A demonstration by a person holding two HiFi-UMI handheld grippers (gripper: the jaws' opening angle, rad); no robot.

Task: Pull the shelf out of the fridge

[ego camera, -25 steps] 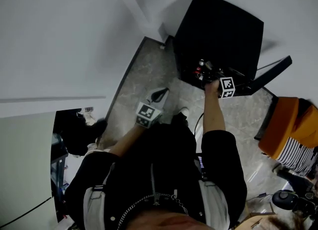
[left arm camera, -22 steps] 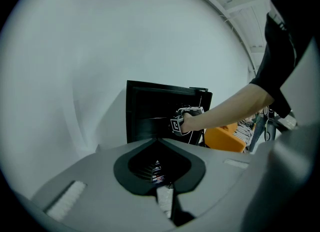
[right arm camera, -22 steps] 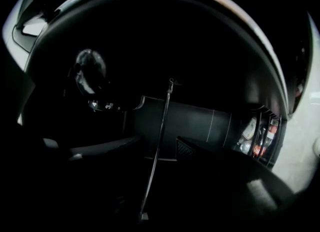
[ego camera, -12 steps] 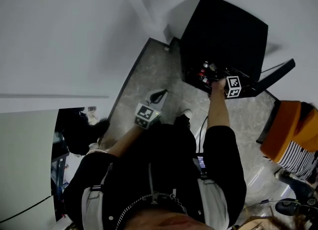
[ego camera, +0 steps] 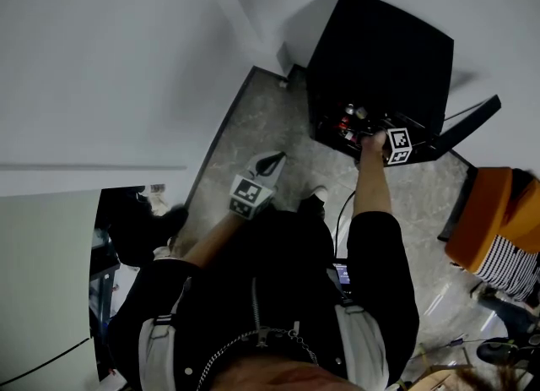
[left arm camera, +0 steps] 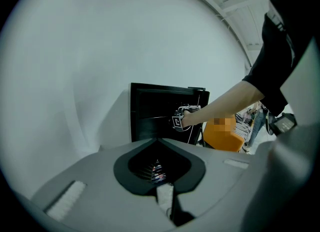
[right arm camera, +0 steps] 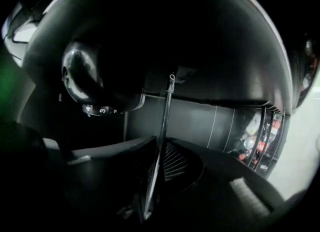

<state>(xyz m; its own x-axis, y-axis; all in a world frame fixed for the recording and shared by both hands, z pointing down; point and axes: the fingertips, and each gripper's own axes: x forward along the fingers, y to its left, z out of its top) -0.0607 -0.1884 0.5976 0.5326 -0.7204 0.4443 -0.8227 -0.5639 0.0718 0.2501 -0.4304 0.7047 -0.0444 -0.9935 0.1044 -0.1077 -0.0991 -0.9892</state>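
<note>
shelf (right arm camera: 161,141) sits inside the fridge (ego camera: 380,51). I see it edge-on in the right gripper view, just beside the fridge's numbered dial (right arm camera: 100,108). Right tool (right arm camera: 159,165) is reaching in through the fridge's open front, jaws closing on the shelf's front edge, pads tight on either side of it. Left tool (left arm camera: 159,170) is fully closed and empty, held well back from the fridge and aimed at it. Fridge door (ego camera: 466,122) hangs open. Bottles (right arm camera: 255,141) with red on them stand behind wire rails in the fridge.
</note>
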